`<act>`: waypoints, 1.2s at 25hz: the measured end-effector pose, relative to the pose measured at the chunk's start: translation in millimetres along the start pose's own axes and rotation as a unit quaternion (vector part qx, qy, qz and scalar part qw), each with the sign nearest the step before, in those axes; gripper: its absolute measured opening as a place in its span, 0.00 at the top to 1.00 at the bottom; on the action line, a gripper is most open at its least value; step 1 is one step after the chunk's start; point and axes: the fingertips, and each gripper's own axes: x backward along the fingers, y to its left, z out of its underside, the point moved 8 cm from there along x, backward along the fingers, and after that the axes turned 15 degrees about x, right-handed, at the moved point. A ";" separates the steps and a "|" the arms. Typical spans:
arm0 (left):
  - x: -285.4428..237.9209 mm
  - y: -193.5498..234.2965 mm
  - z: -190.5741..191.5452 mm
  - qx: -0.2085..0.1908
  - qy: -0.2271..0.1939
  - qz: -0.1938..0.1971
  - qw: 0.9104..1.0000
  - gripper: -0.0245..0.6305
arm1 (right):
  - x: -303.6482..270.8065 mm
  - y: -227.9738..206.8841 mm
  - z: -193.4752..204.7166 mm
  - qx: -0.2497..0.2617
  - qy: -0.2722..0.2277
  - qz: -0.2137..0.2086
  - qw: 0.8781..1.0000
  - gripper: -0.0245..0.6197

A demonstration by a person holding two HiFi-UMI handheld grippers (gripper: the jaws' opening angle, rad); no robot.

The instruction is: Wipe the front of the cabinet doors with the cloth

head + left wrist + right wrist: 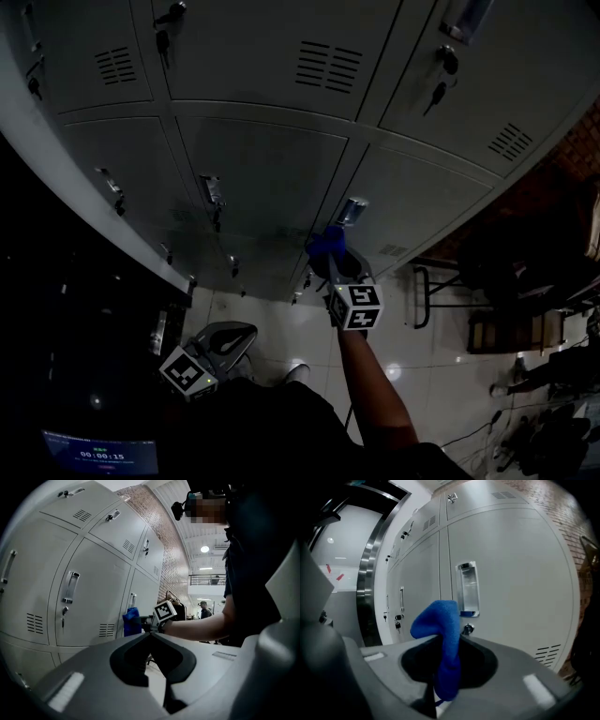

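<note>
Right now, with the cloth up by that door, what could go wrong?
1. The cloth is pinched as a narrow fold in the right gripper, so bare jaw tips might scrape the door.
2. The lock knob under the recessed handle sits close to the cloth and could snag it.

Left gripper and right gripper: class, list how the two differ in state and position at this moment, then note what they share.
The right gripper is shut on the blue cloth; the left gripper has its jaws together on nothing. The right gripper is held out close to a cabinet door; the left gripper hangs lower and further back from the doors. Both are grey two-jaw tools with their jaws closed.
</note>
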 end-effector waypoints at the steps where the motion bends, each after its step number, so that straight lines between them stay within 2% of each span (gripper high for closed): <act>1: 1.9 0.7 -0.8 0.002 -0.001 -0.003 1.000 0.96 | -4.9 2.6 2.8 0.001 0.004 -0.004 1.000 0.85; 4: 6.6 3.7 0.3 0.008 0.000 -0.012 1.000 0.96 | -17.6 7.3 13.2 -0.008 0.018 -0.011 1.000 0.85; 8: 6.8 6.3 1.2 0.011 -0.002 -0.015 1.000 0.96 | -26.4 -3.1 26.1 -0.034 0.027 0.001 0.999 0.85; 20: -12.1 4.9 -1.8 0.010 0.005 -0.007 1.000 0.96 | -21.1 -31.7 42.0 -0.012 0.053 0.013 0.998 0.85; 30: -31.7 -0.3 2.5 -0.003 0.012 0.007 1.000 0.96 | 13.5 -97.4 69.7 -0.044 0.069 0.072 0.994 0.85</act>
